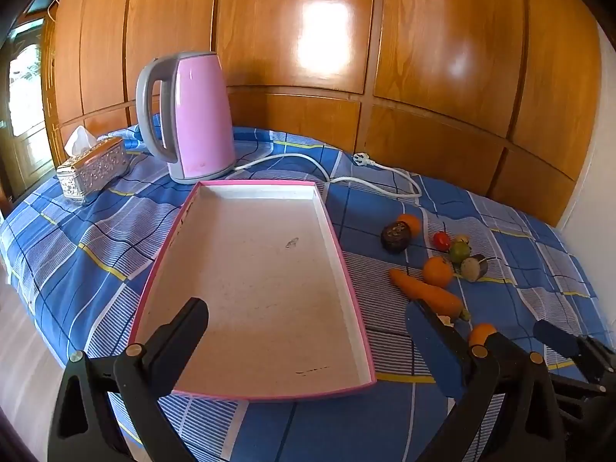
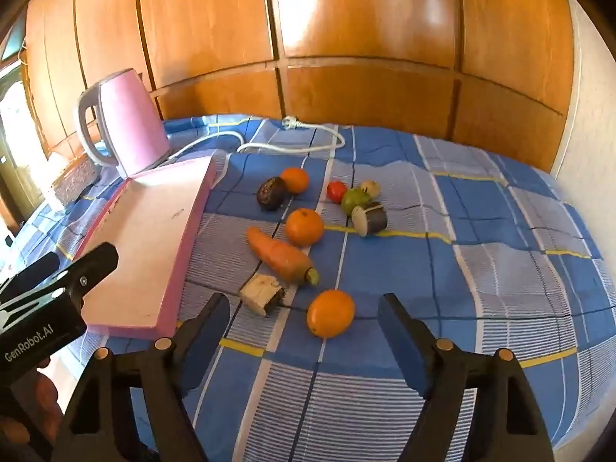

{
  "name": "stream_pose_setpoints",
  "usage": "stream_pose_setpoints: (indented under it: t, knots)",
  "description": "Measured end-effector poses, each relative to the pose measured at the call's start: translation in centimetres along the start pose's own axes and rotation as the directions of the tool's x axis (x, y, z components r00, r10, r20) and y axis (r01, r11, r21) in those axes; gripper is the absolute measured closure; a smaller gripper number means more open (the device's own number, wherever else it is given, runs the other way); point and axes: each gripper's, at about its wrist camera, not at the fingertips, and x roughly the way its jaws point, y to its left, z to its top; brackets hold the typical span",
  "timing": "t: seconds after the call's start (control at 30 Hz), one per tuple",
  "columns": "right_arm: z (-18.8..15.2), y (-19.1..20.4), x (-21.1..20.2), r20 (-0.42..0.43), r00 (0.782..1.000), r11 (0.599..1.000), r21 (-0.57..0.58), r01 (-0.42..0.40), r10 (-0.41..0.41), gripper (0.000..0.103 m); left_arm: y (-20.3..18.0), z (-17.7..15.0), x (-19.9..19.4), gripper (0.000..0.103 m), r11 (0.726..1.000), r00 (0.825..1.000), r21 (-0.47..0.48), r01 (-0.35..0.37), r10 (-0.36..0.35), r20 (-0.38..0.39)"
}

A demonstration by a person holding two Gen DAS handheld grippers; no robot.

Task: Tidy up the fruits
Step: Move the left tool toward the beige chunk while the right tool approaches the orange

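A blue checked cloth point(image 2: 442, 269) with white and yellow lines covers the whole top. On the left lies a flat pink tray point(image 1: 348, 269) with a white inside. Behind it, at the far left, stands a pink kettle point(image 1: 200, 115), and its white cord point(image 1: 369, 183) snakes across the cloth to the right. A silver tissue box point(image 1: 92, 169) sits left of the kettle. To the right of the tray lie a carrot point(image 2: 279, 256), three oranges point(image 2: 330, 312), a dark round fruit point(image 2: 271, 192), a small red one point(image 2: 336, 190), a green one point(image 2: 354, 200), a pale little one point(image 2: 371, 188), a grey cut piece point(image 2: 369, 218) and a pale chunk point(image 2: 261, 293) near the carrot.
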Motion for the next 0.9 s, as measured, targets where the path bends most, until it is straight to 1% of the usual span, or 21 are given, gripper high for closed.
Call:
stream_pose_setpoints:
  t: [0.03,0.13,0.23,0.27,0.33,0.37,0.53,0.77,0.9]
  knots:
    - [-0.1,0.0,0.0,0.001,1.0,1.0,0.0,-0.005,0.005,0.026,0.0,0.0,0.0,0.0,1.0,1.0,0.0,-0.001,0.001,-0.001]
    - [-0.5,0.6,-0.2,0.022,1.0,0.999,-0.038,0.013,-0.013,0.026,-0.1,0.0,0.0,0.0,1.0,1.0,0.0,-0.001,0.001,-0.002]
    - [-1.1,1.1,-0.1,0.016,0.999,0.998,-0.058,0.029,-0.028,0.026,-0.1,0.0,0.0,0.0,1.0,1.0,0.001,-0.001,0.001,-0.002]
    - [-0.4,0.7,0.2,0.005,1.0,0.999,-0.033,0.003,-0.003,0.026,-0.1,0.0,0.0,0.0,1.0,1.0,0.0,0.0,0.0,-0.001]
    - [-0.2,0.7,0.1,0.013,1.0,0.999,-0.04,0.013,-0.012,0.026,-0.1,0.0,0.0,0.0,1.0,1.0,0.001,-0.001,0.001,-0.002]
    - [-0.4,0.5,0.0,0.031,0.999,0.998,-0.052,0.024,-0.022,0.026,-0.1,-0.1,0.0,0.0,1.0,1.0,0.003,0.0,0.0,-0.002]
    - [-0.2,0.0,-0.1,0.042,0.999,0.999,-0.027,0.022,-0.02,0.026,-0.2,-0.2,0.0,0.0,1.0,1.0,0.007,0.003,-0.003,-0.003]
    - [-0.3,-0.2,0.1,0.028,0.999,1.0,-0.012,0.02,-0.02,0.026,-0.4,-0.3,0.0,0.0,1.0,1.0,0.011,0.002,-0.002,-0.007]
    - [-0.3,0.0,0.2,-0.006,0.999,0.999,-0.018,0.032,-0.032,0.026,-0.5,-0.3,0.1,0.0,1.0,1.0,0.016,0.003,-0.003,-0.011]
